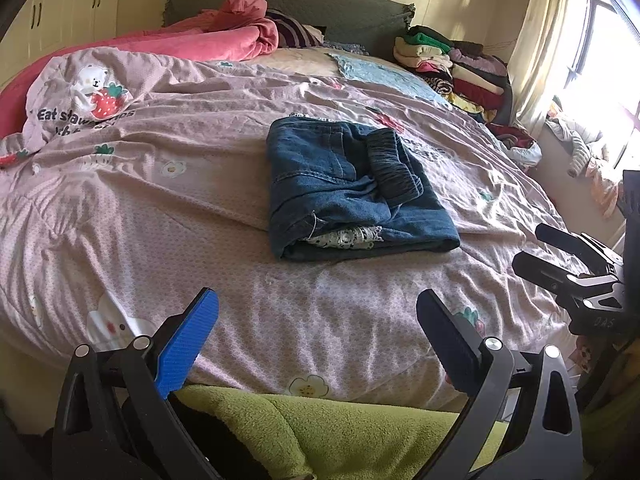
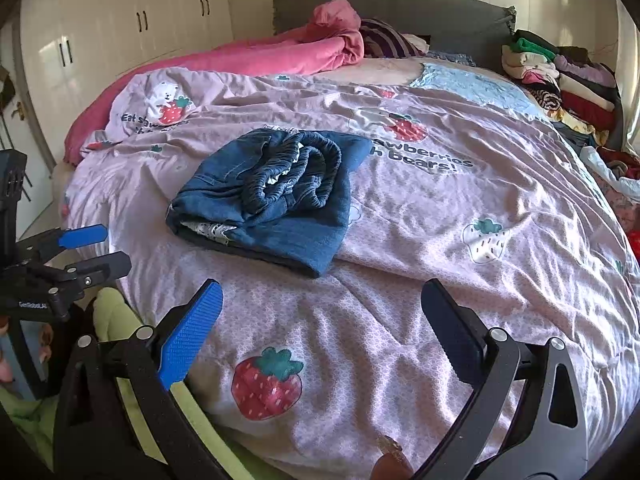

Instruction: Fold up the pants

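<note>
Denim pants (image 1: 356, 188) folded on quilt (image 1: 160, 200): soft, limp, moderately heavy. Grip elastic waistband (image 2: 296, 172) or folded edge. Left gripper (image 1: 316, 344), right gripper (image 2: 320, 332): jaws spread, empty.

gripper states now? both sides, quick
Left gripper: open, holding nothing, short of the folded jeans.
Right gripper: open, holding nothing, above the quilt.
</note>
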Tool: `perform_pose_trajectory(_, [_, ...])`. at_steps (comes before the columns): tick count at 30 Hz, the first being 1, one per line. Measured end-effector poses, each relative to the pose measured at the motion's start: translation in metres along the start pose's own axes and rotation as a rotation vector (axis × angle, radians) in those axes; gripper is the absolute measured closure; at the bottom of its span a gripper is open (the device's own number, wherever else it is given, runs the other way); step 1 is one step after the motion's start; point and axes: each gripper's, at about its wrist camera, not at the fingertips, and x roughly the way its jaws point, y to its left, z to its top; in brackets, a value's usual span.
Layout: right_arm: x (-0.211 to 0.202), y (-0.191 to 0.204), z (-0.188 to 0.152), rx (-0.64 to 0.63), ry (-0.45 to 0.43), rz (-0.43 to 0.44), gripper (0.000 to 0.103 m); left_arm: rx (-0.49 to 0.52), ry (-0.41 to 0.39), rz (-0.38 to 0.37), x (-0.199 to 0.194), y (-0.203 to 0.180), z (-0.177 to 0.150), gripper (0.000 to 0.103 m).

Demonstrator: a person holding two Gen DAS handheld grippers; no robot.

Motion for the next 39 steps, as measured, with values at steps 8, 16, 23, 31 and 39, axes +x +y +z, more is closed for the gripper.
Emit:
perform_pose_trajectory(8, [-0.0012, -0.0006, -0.0001, 0.002, 0.000, -0.003, 0.009, 0.009, 0.001, 0.020, 0.0006, -0.0005, -0.0007, 0.004])
perform_pose_trajectory(16, [-0.0015, -0.0017, 0.0003, 0.001, 0.000, -0.003, 0.009, 0.012, -0.001, 0.018, -0.0004, -0.0005, -0.0004, 0.004])
perform_pose_trajectory(23, [-0.0012, -0.0038, 0.0000, 0.002, 0.001, -0.008, 0.009, 0.010, 0.001, 0.024, -0.0018, -0.0008, -0.0009, 0.004])
perform_pose_trajectory(31, [-0.0013, -0.0039, 0.0000, 0.002, 0.002, -0.011, 0.009, 0.007, 0.004, 0.033, -0.0024, 0.0000, -0.0012, 0.004])
perform_pose_trajectory(39, [-0.0017, -0.0055, -0.0002, 0.005, 0.001, -0.016, 0.009, 0.004, 0.009, 0.035, -0.0028, -0.0003, -0.0018, 0.004])
